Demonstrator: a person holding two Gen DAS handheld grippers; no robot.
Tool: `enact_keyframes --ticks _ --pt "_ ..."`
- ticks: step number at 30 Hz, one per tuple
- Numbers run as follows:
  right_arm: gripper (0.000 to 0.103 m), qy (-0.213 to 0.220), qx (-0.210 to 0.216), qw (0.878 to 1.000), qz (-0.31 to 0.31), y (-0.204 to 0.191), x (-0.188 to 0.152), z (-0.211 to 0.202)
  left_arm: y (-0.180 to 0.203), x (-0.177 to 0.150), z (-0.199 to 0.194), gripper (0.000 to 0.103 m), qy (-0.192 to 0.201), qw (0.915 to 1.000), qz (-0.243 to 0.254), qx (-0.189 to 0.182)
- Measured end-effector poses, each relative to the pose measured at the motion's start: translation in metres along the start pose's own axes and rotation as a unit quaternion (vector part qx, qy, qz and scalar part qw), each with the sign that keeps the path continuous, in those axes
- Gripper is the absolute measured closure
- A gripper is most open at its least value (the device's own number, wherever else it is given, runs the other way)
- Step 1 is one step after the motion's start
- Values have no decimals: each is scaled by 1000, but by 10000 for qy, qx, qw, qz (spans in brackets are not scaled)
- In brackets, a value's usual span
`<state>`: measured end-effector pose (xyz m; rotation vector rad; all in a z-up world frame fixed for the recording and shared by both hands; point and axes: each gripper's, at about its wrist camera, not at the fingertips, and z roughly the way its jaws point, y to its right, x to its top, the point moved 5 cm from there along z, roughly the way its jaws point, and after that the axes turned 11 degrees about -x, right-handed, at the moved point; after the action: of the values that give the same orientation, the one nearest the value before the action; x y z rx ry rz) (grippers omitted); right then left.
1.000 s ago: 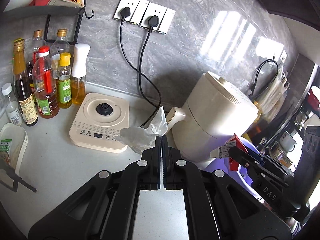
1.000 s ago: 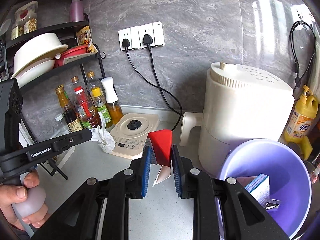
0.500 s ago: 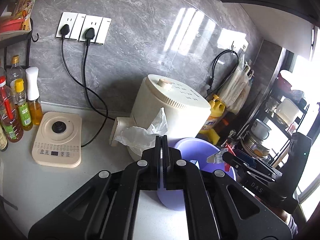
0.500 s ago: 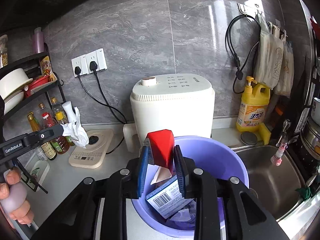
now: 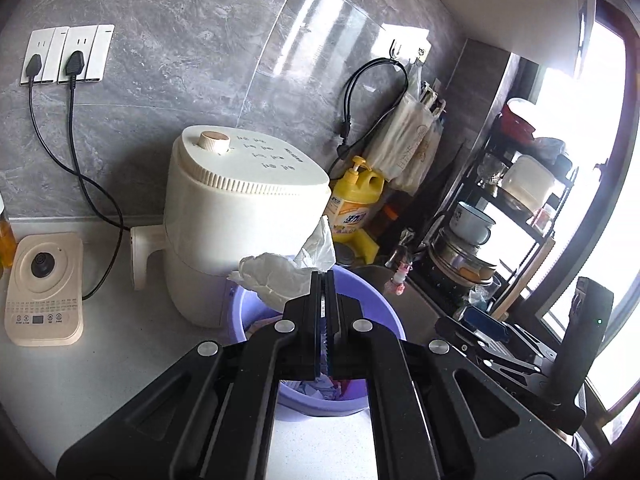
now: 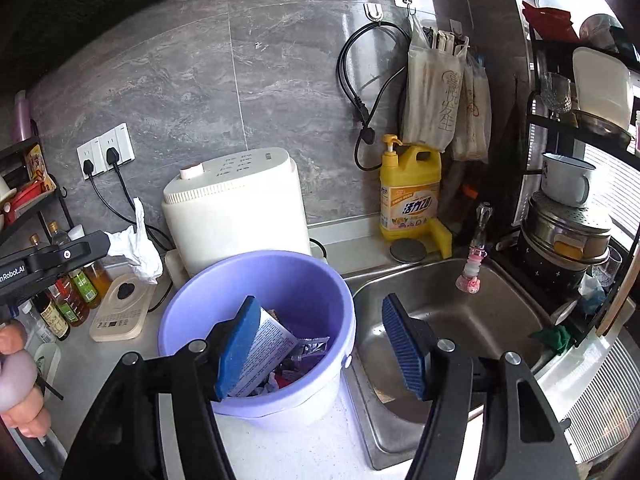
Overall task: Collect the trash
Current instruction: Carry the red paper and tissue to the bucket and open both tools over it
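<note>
Right wrist view: right gripper [image 6: 320, 344] has its jaws spread wide, nothing between them, hovering over the purple bucket [image 6: 256, 280]. Bucket sits on the counter [image 6: 304, 448] between the white appliance [image 6: 236, 204] and the sink [image 6: 452, 304], with wrappers and a printed carton [image 6: 262, 350] inside. Left gripper [image 5: 324, 280] is pressed together, pinching a crumpled tissue [image 5: 286, 270] above the bucket's far rim.

The left gripper [image 5: 325, 280] is pinching a crumpled tissue [image 5: 280, 276] between closed jaws, and in the right wrist view its holder's hand [image 6: 18, 376] is gripping the handle at the left edge. The right gripper [image 6: 320, 344] is hanging with jaws spread wide, holding nothing.
</note>
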<state>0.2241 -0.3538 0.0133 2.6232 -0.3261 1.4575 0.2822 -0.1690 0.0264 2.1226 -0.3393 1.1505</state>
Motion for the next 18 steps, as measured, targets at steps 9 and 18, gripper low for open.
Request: enact_keyframes --ticks 9,18 --pt "40 -69 -305 9992 261 39 -15 -15 31 -13 48 45 -605 9973 -31 -403" --pt "40 -162 -199 9993 274 36 -24 -17 -2 -22 17 19 -396 9987 -320 61"
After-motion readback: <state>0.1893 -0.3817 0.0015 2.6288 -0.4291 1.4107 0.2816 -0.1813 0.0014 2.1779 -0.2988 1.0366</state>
